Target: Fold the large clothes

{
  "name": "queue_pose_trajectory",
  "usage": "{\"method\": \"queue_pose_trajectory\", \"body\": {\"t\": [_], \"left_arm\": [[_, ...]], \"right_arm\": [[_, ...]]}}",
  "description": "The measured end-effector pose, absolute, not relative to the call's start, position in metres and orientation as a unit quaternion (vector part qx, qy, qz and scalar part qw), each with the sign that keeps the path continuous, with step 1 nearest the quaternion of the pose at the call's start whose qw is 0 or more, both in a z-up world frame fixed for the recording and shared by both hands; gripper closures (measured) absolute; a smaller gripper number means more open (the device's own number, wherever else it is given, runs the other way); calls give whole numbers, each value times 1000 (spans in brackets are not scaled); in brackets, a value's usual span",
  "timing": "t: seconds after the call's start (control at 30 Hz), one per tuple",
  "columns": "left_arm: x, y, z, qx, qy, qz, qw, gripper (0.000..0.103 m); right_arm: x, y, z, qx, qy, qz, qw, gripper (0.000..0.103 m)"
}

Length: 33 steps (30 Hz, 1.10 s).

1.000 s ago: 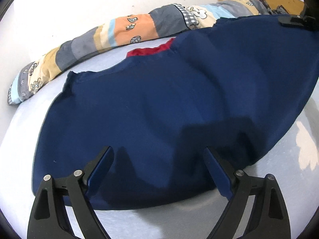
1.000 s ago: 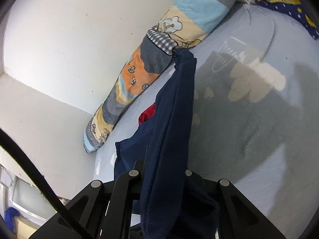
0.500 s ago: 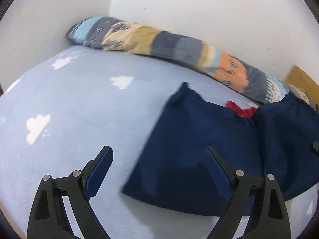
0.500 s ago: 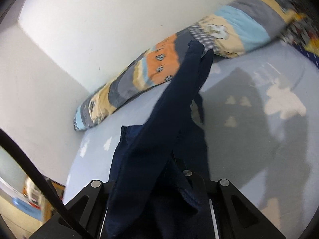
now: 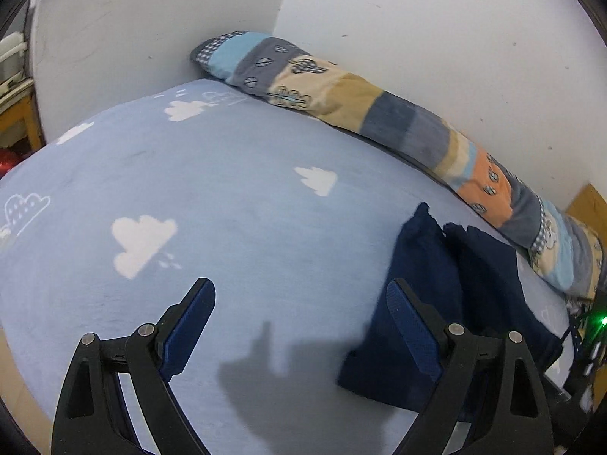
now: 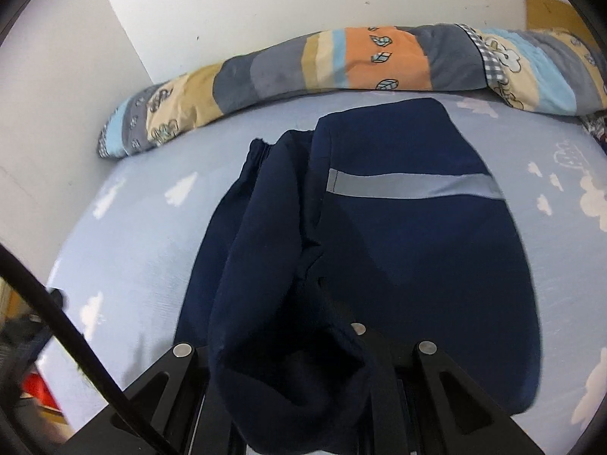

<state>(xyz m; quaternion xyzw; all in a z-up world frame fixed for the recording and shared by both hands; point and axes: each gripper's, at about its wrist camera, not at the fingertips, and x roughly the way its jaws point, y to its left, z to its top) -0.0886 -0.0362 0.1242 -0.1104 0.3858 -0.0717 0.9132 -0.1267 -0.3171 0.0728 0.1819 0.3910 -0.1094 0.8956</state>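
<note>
A large navy garment (image 6: 417, 246) with a grey stripe (image 6: 409, 185) lies doubled over on the light blue cloud-print bed sheet (image 6: 151, 197). My right gripper (image 6: 322, 295) is shut on a bunched fold of it, and the cloth drapes over the jaws and hides the fingertips. In the left wrist view the same navy garment (image 5: 436, 295) lies at the right, partly behind the right finger. My left gripper (image 5: 299, 288) stands open above the bare bed sheet (image 5: 227, 189), with nothing between its blue pads.
A long patchwork bolster pillow (image 5: 379, 106) lies along the white wall at the back of the bed. A wooden board (image 5: 588, 204) leans at the far right. A black cable (image 6: 57, 314) crosses the right wrist view's lower left. Wooden furniture (image 5: 19, 113) stands past the bed's left edge.
My left gripper has swung left off the garment to above bare sheet, still open. My right gripper has carried its navy fold across, so the garment now lies doubled and the red lining is covered.
</note>
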Motion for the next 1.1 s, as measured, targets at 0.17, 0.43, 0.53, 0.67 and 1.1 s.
{"method": "queue_pose_trajectory", "body": {"t": [0.17,0.43,0.53,0.67,1.1], "left_arm": [[-87,-20,125,-130,386,-63,911,12],[-84,-15,126,-142,386,-56,910,12],[-84,-13,127,-134,386,-52,911,12],[-83,-8,130,-135,381,-42,913,12],[-66,-30,95,-123,436,-69,889,12]], "right_arm": [[-130,-310,87,174,353,-123,911,90],[-93,-247,59,66,382,-102,916,89],[-82,-230,22,27,417,-98,903,89],[-90,-225,49,39,377,-94,921,90],[-85,-195,23,-27,435,12,900,40]]}}
